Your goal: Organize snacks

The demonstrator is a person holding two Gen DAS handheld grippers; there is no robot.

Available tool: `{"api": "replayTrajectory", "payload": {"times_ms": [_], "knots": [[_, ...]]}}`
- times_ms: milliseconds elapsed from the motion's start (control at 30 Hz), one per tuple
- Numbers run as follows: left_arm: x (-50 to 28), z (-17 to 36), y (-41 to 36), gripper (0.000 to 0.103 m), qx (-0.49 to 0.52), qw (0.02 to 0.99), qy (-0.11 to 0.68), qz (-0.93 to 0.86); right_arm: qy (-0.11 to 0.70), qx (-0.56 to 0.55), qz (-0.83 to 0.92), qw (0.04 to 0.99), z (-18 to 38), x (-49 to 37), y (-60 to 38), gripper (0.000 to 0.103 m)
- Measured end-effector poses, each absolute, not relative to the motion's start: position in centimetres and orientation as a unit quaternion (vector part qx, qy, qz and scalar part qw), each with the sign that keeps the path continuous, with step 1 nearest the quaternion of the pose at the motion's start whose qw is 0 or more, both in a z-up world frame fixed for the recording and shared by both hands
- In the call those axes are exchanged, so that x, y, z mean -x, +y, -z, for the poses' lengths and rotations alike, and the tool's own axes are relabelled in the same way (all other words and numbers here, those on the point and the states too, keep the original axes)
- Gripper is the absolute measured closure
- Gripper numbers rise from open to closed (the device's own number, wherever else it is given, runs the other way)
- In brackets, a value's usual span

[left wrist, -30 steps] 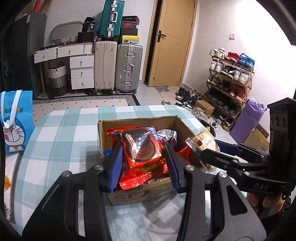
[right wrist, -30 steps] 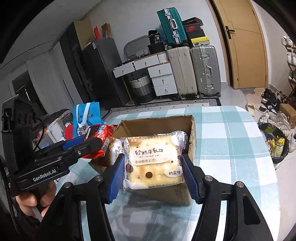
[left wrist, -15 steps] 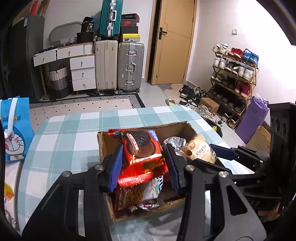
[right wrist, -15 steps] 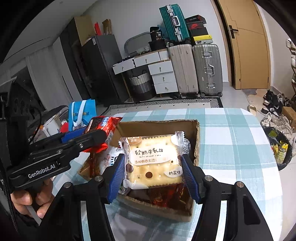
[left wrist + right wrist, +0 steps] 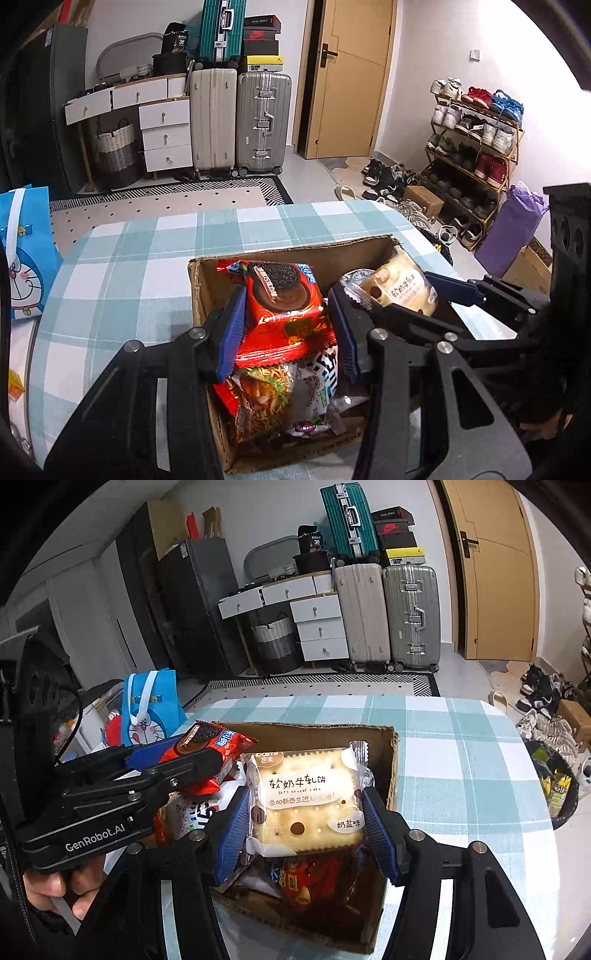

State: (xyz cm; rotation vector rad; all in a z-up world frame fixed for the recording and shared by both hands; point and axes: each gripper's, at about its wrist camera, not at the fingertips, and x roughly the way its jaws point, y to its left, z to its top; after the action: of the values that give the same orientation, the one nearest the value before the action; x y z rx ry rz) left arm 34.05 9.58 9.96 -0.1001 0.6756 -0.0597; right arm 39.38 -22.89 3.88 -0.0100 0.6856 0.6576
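Observation:
An open cardboard box (image 5: pixel 295 251) (image 5: pixel 391 775) stands on the checked tablecloth and holds several snack packets. My left gripper (image 5: pixel 286 328) is shut on a red chocolate cookie packet (image 5: pixel 284 314) and holds it over the box's left half; the packet also shows in the right wrist view (image 5: pixel 207 744). My right gripper (image 5: pixel 306 823) is shut on a clear nougat cracker packet (image 5: pixel 308 801) over the box's right half; the cracker packet also shows in the left wrist view (image 5: pixel 400 290). A noodle snack bag (image 5: pixel 266 398) lies in the box below.
A blue Doraemon gift bag (image 5: pixel 24 251) (image 5: pixel 149 705) stands at the table's left edge. The checked table (image 5: pixel 147 258) (image 5: pixel 461 775) extends around the box. Suitcases (image 5: pixel 236 122), drawers and a shoe rack (image 5: pixel 476 147) stand on the floor beyond.
Both grippers have moved forward and up over the box with their packets, so the view now looks down into the box and its contents.

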Motion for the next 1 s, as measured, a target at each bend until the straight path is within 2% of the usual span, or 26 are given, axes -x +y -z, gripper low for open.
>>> {"api": "replayTrajectory", "payload": {"times_ms": [233, 400, 433, 500, 567, 600, 733, 1000], "knots": [[-34.7, -9.3, 9.6, 0.061, 0.048, 0.941, 0.334, 0.029, 0.328, 0.042, -0.297, 0.896, -3.4, -40.0, -21.7, 0.042], [-34.1, -9.3, 9.8, 0.059, 0.055, 0.941, 0.330, 0.041, 0.323, 0.056, -0.319, 0.889, -3.4, -39.4, -21.5, 0.034], [-33.9, -9.3, 9.8, 0.057, 0.055, 0.941, 0.330, 0.044, 0.319, 0.059, -0.317, 0.891, -3.5, -39.1, -21.6, 0.032], [-33.2, -9.5, 9.9, 0.045, 0.055, 0.942, 0.328, 0.048, 0.313, 0.066, -0.309, 0.896, -3.7, -38.5, -21.8, 0.025], [-32.1, -9.9, 10.0, 0.025, 0.056, 0.945, 0.316, 0.053, 0.311, 0.057, -0.317, 0.894, -4.0, -37.9, -22.4, 0.017], [-31.6, -10.1, 10.0, 0.020, 0.056, 0.947, 0.311, 0.054, 0.307, 0.054, -0.316, 0.896, -4.2, -37.5, -22.7, 0.011], [-29.0, -10.8, 9.9, 0.000, 0.052, 0.952, 0.299, 0.044, 0.292, 0.041, -0.312, 0.903, -4.6, -36.1, -24.5, 0.001], [-24.3, -9.9, 10.7, 0.001, 0.060, 0.956, 0.287, 0.026, 0.277, -0.002, -0.322, 0.905, -4.3, -33.5, -27.6, 0.001]]}}
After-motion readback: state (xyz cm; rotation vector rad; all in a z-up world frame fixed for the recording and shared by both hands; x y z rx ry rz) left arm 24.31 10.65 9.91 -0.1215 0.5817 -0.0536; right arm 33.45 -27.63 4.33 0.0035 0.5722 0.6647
